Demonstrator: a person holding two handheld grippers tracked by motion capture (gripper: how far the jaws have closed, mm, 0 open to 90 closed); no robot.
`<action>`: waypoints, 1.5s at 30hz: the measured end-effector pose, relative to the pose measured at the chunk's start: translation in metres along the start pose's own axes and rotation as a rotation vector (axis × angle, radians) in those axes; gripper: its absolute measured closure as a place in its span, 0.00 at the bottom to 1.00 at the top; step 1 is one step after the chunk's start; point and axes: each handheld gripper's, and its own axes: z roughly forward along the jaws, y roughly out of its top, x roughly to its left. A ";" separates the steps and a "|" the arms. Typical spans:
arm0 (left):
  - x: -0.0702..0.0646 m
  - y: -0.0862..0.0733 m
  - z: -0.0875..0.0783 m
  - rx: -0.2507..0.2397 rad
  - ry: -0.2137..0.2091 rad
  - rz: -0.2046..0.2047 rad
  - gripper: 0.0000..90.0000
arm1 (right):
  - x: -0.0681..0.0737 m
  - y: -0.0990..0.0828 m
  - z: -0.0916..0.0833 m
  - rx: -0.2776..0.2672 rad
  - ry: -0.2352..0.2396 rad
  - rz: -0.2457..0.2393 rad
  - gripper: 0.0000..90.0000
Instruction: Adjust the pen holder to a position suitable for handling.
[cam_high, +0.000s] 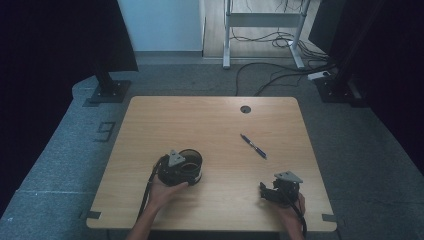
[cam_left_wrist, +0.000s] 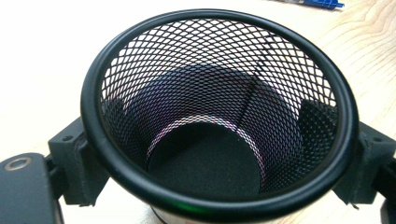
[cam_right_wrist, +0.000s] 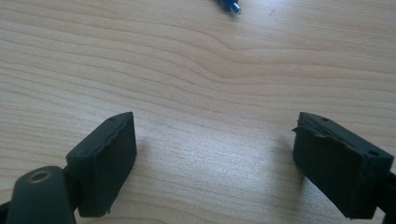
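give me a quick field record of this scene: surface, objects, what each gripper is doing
surface: light wooden table with a round cable hole
held object: black wire-mesh cylindrical cup, upright, nothing inside it
left gripper: fingers on opposite outer sides of the cup, closed on it
right gripper: open, nothing between its fingers, low over bare wood
loose object: blue pen, lying on the table between cup and hole, apart from both grippers
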 end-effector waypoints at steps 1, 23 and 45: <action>0.000 0.000 0.001 -0.001 -0.001 -0.002 0.11 | 0.000 0.000 0.000 0.000 0.000 0.000 0.14; -0.004 0.012 0.008 -0.004 -0.014 0.005 0.11 | 0.000 0.000 0.000 0.000 0.000 0.000 0.14; -0.018 0.047 0.028 -0.035 -0.026 0.047 0.11 | 0.000 0.000 0.000 0.001 -0.001 0.000 0.14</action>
